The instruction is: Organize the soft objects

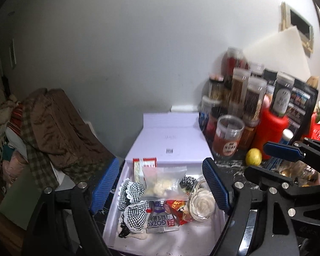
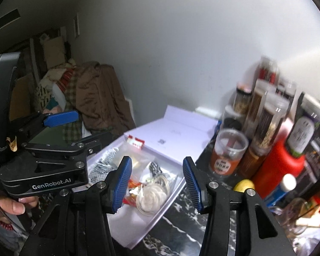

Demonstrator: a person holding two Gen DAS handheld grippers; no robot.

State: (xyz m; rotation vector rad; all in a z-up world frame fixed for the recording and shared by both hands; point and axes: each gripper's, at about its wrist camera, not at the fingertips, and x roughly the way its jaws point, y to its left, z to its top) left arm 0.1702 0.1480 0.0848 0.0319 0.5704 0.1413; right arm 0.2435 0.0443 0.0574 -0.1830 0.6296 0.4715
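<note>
An open lavender box [image 1: 170, 242] holds the soft items: two black-and-white gingham scrunchies [image 1: 132, 192], a clear zip bag [image 1: 162, 183], a silver snack packet [image 1: 162, 223], a red packet [image 1: 178, 212] and a white fabric rose [image 1: 203, 202]. My left gripper [image 1: 161, 170] hangs open above the box, its blue pads astride the contents and nothing between them. My right gripper [image 2: 157, 164] is also open and empty, over the box's right side near the rose [image 2: 152, 196]. Each gripper shows in the other's view: right gripper [image 1: 273, 162], left gripper [image 2: 79, 128].
The box lid [image 1: 170, 136] lies folded back toward the wall. Several jars [image 1: 230, 136], a red bottle [image 1: 273, 128] and a yellow fruit [image 1: 253, 156] crowd the right of the dark marble counter [image 2: 181, 224]. Brown cloth [image 1: 59, 132] is piled left. A hand [image 2: 12, 204] holds the left gripper.
</note>
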